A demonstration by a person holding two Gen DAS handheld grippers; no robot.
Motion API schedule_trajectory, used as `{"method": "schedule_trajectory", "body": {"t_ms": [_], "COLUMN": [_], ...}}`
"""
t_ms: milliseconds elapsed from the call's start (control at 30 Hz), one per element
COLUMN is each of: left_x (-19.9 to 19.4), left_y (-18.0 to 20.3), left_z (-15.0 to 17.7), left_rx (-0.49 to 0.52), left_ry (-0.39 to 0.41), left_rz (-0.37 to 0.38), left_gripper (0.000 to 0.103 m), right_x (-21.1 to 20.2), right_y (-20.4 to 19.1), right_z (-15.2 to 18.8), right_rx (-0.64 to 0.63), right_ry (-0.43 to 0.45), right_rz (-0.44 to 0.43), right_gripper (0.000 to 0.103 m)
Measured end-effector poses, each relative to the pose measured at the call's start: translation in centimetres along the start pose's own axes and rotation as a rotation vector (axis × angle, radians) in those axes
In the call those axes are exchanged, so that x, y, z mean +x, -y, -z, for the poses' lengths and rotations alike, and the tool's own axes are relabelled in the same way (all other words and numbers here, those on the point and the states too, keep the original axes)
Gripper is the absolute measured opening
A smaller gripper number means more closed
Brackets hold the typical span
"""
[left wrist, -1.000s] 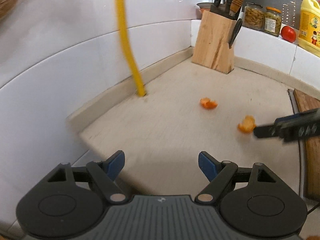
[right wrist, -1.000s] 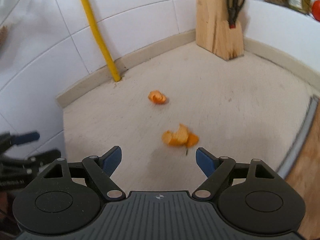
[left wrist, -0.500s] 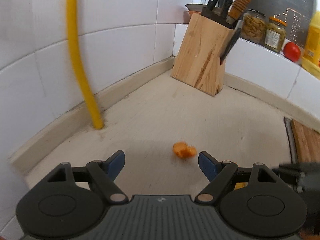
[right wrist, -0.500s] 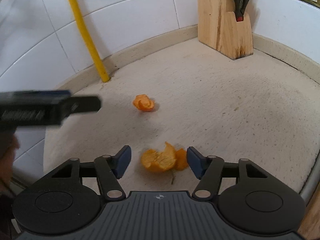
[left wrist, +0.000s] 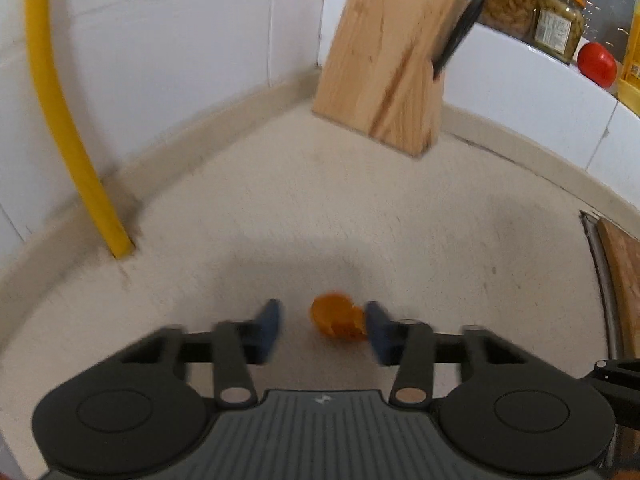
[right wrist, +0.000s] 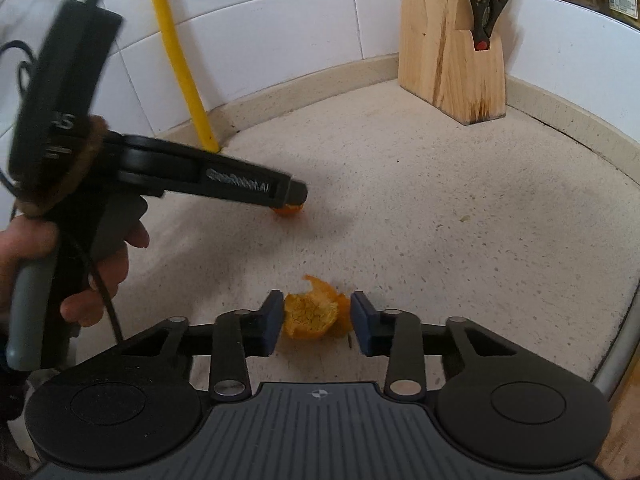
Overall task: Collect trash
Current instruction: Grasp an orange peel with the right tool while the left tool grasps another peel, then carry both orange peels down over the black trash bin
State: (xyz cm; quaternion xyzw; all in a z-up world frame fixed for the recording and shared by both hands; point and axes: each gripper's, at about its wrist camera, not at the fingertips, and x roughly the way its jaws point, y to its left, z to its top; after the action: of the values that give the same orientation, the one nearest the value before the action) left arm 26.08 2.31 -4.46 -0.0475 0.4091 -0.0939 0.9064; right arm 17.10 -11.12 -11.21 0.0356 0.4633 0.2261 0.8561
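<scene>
Two pieces of orange peel lie on the speckled beige counter (right wrist: 440,208). The smaller curled peel (left wrist: 336,320) sits between the blue pads of my left gripper (left wrist: 324,322). Its jaws are closing: the right pad is at the peel and the left pad is still apart from it. In the right wrist view the left gripper (right wrist: 298,196) reaches in from the left and covers most of that peel (right wrist: 288,211). The larger peel (right wrist: 310,316) lies between the pads of my right gripper (right wrist: 316,320). These jaws are also closing, with the pads just reaching the peel's sides.
A wooden knife block (right wrist: 448,40) with scissors stands in the back corner. A yellow pipe (left wrist: 60,120) rises along the tiled wall at left. Jars (left wrist: 558,28) and a tomato (left wrist: 596,64) sit on the ledge. A wooden board (left wrist: 624,272) borders the right edge. A person's hand (right wrist: 100,264) holds the left gripper's handle.
The left gripper has swept in over the smaller peel, and its jaws have narrowed around it. The right gripper has sunk slightly, and its jaws have narrowed around the larger peel.
</scene>
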Motion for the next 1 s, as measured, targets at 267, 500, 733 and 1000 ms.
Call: {"method": "schedule_trajectory", "body": {"t_ms": [267,500,733,1000], "left_x": [-0.9,-3.2,-6.2,-9.6], "left_y": [0.6,0.3,-0.2,-1.1], "left_z": [1.1,2.5,4.0,5.8], "left_rx": [0.027,0.02,-0.032,-0.075], "left_ry": [0.011,0.004,0.017,0.058], "left_rz": [-0.001,0.037,0.081,0.055], "left_gripper": [0.002,0.001,0.001,0.001], "right_x": [-1.4,-3.6,-5.1,-5.5], "right_y": [1.2,2.5,4.2,2.0], "right_z": [0.9,1.5,1.1,0.8], "right_rx": [0.056,0.13,0.243,0.217], "right_ry": [-0.01,-0.005,0.014,0.026], "right_rz": [0.001,-0.016,-0.08,-0.14], "right_gripper": [0.014,0.012,0.012,0.012]}}
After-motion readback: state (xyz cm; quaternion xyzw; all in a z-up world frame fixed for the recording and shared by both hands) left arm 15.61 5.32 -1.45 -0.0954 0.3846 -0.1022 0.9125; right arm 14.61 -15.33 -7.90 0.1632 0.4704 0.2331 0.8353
